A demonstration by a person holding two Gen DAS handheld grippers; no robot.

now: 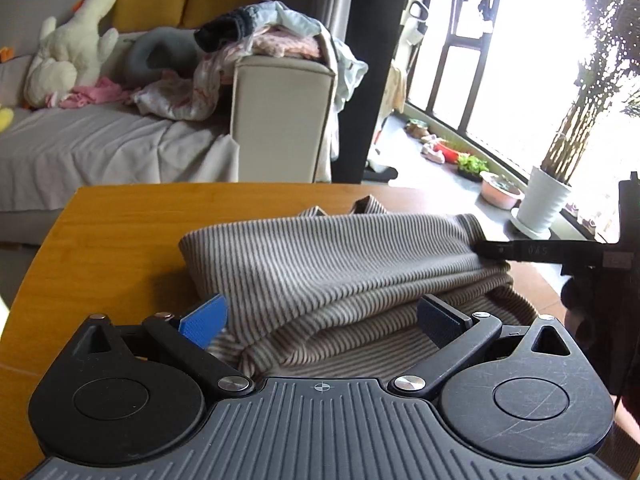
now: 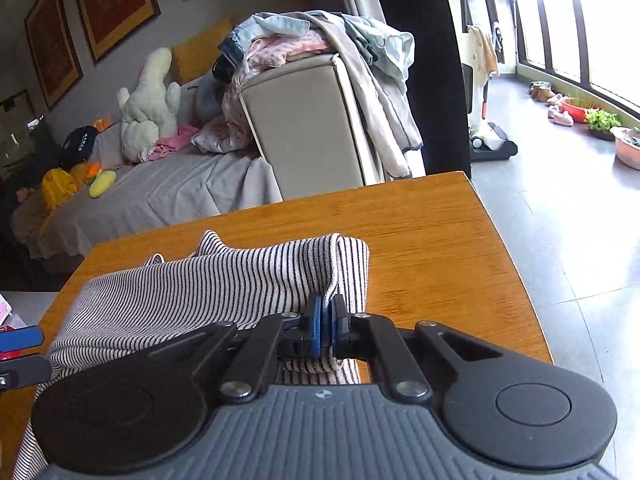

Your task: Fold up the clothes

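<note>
Striped top partway folded on the counter [image 2: 420, 216]

My right gripper [image 2: 327, 326] pinches the striped top [image 1: 340, 252]'s doubled edge; left gripper [image 1: 322, 320] gapes around its bunched layers, fold still loose.

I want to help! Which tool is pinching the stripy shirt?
The right tool: its blue pads are shut on a fold of the striped shirt. The left tool is open, with cloth lying between its fingers.

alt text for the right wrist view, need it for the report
The right gripper, jaws closed, pinches a raised fold of a striped shirt above a wooden table. Behind the table, a sofa holds a white plush toy, and a pile of clothes is heaped over its armrest. Windows and potted plants are to the right.
</note>
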